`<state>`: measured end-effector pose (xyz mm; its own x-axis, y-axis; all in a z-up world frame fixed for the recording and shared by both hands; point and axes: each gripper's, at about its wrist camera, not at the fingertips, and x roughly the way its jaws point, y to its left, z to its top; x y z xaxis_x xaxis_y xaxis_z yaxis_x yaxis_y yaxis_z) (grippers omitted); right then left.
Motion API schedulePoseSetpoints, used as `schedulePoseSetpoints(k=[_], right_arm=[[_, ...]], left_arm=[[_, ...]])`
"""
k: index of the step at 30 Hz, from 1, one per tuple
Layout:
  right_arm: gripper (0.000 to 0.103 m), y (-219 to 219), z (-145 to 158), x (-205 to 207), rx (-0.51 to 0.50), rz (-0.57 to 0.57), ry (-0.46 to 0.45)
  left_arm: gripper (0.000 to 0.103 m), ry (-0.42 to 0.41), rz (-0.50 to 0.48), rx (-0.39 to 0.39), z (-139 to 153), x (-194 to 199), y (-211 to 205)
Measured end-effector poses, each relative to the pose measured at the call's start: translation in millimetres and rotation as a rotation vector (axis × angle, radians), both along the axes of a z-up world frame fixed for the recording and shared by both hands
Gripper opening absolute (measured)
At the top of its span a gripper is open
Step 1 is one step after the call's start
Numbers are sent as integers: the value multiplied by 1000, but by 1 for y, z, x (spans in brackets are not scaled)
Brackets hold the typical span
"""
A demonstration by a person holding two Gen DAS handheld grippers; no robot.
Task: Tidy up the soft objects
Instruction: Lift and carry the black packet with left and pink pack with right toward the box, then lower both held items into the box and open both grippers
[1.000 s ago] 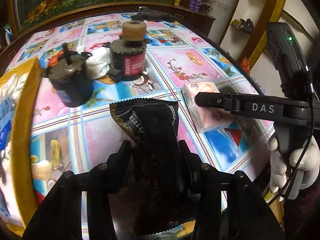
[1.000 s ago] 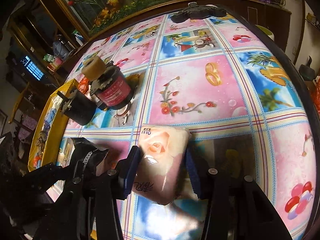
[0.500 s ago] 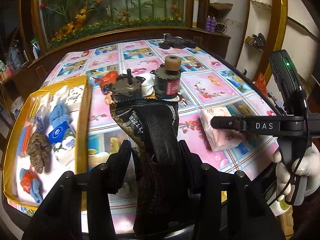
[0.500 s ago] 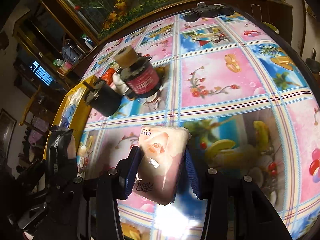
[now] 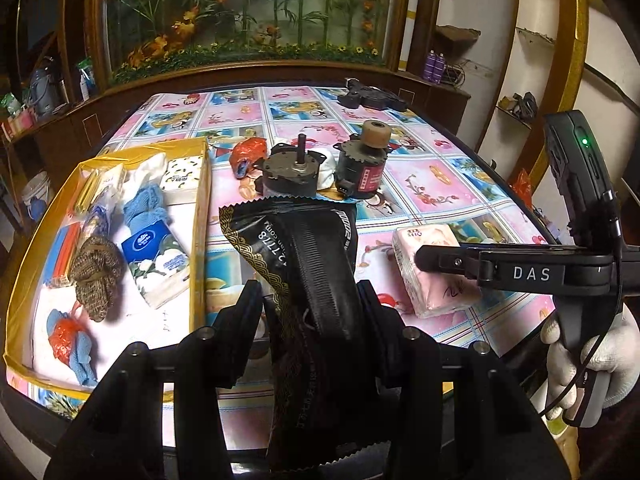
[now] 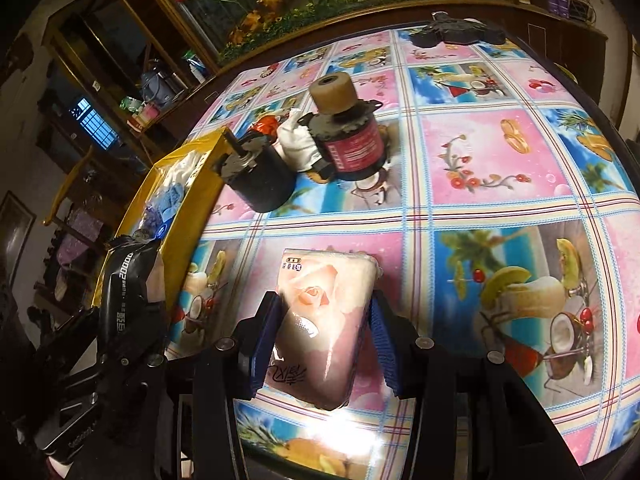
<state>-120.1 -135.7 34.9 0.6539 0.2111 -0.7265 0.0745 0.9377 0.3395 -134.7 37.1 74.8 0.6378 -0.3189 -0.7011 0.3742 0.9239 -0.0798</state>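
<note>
My left gripper [image 5: 310, 304] is shut on a black foil packet [image 5: 308, 264] and holds it up above the table's near edge; the packet also shows in the right wrist view [image 6: 132, 288]. My right gripper [image 6: 326, 320] is shut on a pink rose-print tissue pack [image 6: 324, 320], lifted just above the tablecloth; the pack also shows in the left wrist view [image 5: 424, 264]. A yellow-rimmed tray [image 5: 200, 216] at the left holds several soft things: blue cloths, tissue packs, a knitted bundle.
Two small motors [image 5: 294, 178] [image 5: 362, 168] stand mid-table with a white cloth [image 6: 298, 144] and an orange bag [image 5: 250, 152] between and behind them. A black part [image 5: 370, 98] lies at the far edge. A planter and shelves ring the table.
Both grippers have risen and pulled back with their loads. The packet and the tissue pack came up off the table, and the yellow tray has come into the left wrist view.
</note>
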Motion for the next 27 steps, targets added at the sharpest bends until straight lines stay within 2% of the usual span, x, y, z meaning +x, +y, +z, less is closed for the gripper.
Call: schedulePoseSetpoints(k=[8,15,22,27], right_arm=[[45,33,7,11,-24,43,5],[45,80,20,32,-45,142,-20],[45,140,29,65,-69,265,-35],[45,181,28,93,-90,334,-26]], left_arm=[[46,-3,60,-65,3,3,37],[46,-21,265,-124,11,22,120],[46,11,431,-155,-4,47,189],[46,60,448,-166,-21,65,206]])
